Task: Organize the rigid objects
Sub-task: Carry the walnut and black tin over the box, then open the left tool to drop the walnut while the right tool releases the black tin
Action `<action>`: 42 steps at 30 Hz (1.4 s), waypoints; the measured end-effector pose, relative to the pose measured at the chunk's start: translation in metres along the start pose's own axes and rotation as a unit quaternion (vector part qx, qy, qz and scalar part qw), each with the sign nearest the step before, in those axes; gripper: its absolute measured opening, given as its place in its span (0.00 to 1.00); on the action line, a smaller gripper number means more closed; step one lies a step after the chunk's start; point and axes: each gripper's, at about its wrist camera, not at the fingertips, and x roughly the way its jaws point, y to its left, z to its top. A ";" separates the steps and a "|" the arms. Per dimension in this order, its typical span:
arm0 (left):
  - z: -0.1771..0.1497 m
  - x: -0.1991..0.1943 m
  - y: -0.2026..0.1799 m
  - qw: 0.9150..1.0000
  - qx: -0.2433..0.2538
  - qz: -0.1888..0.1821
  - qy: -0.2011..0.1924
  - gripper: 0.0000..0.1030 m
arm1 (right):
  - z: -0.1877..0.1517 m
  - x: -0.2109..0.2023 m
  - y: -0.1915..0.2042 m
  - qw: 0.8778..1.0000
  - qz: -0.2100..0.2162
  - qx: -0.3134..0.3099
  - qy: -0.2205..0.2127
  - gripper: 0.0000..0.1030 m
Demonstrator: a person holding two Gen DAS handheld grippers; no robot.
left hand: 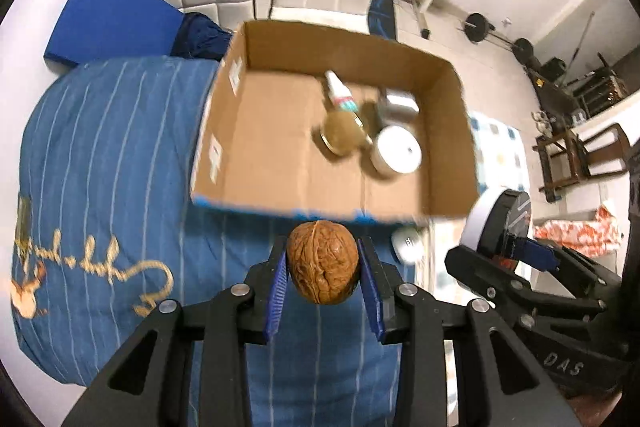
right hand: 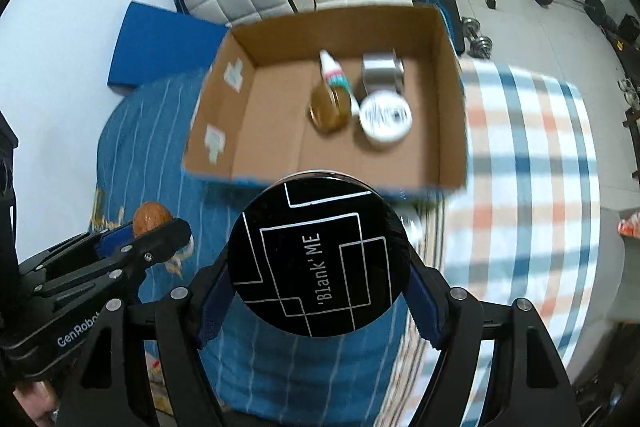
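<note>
A walnut [left hand: 322, 262] is pinched between the blue pads of the left tongs [left hand: 323, 269], held up over a blue striped bedspread [left hand: 108, 155]. From the left wrist view, the cardboard box [left hand: 256, 163] is seen at 12 o'clock from the nut, with a white dropper bottle [left hand: 338, 93], an amber jar [left hand: 342, 135], a white-lidded tub [left hand: 396, 151] and a silvery tin [left hand: 398, 103] bunched toward its right half.

Only a sliver of the round tin [left hand: 486, 223] is caught in that view, at 3 o'clock. Its black lid [right hand: 318, 259], printed 'Blank' ME with white line art, is only shown properly by the right wrist view, clamped by its sides in the right tongs [right hand: 320, 291]. A checked cloth [right hand: 528, 163] at 2 o'clock is also shown far better there, and the walnut is spotted at 9 o'clock.
</note>
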 end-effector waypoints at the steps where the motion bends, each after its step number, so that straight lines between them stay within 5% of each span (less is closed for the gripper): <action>1: 0.010 0.004 0.003 1.000 -0.003 0.001 0.002 0.30 | 0.014 0.006 0.002 1.000 -0.001 0.000 0.002 0.75; 10: 0.088 0.094 0.036 0.996 -0.034 0.012 0.078 0.30 | 0.079 0.116 -0.007 0.996 -0.007 0.034 0.078 0.75; 22: 0.132 0.203 0.052 0.984 -0.030 0.029 0.174 0.30 | 0.090 0.223 -0.027 0.981 -0.012 0.056 0.187 0.75; 34: 0.160 0.208 0.051 0.985 -0.030 0.032 0.170 0.45 | 0.096 0.258 -0.024 0.970 -0.035 0.042 0.236 0.81; 42: 0.149 0.179 0.049 0.989 -0.009 0.045 0.141 0.76 | 0.092 0.241 -0.027 0.972 -0.036 0.040 0.227 0.92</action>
